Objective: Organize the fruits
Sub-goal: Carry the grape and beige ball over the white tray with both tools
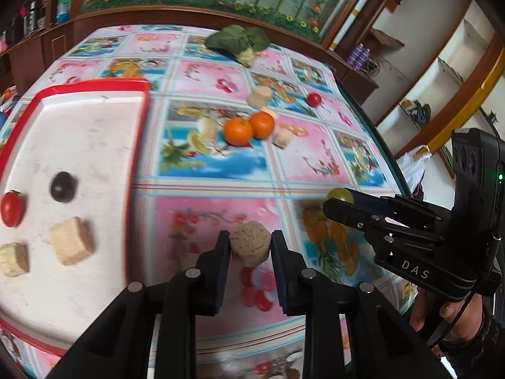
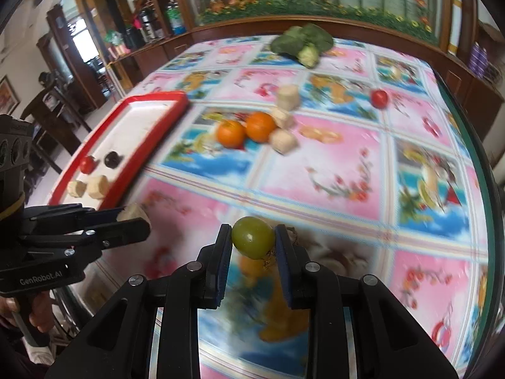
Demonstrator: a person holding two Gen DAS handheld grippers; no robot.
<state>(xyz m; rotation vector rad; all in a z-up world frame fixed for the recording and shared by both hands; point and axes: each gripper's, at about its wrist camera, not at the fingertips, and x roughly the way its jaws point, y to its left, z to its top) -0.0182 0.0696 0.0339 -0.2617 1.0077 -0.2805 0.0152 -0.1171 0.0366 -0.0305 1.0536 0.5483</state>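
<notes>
My left gripper is shut on a beige banana chunk, held above the table just right of the red-rimmed white tray. The tray holds a red tomato, a dark grape and two banana chunks. My right gripper is shut on a green grape and also shows in the left wrist view. Two oranges and several banana chunks lie mid-table. A red tomato lies farther right.
A leafy green vegetable lies at the table's far edge. The table's right edge curves close by the right gripper. Wooden cabinets and shelves stand beyond the table. The left gripper shows at the left in the right wrist view.
</notes>
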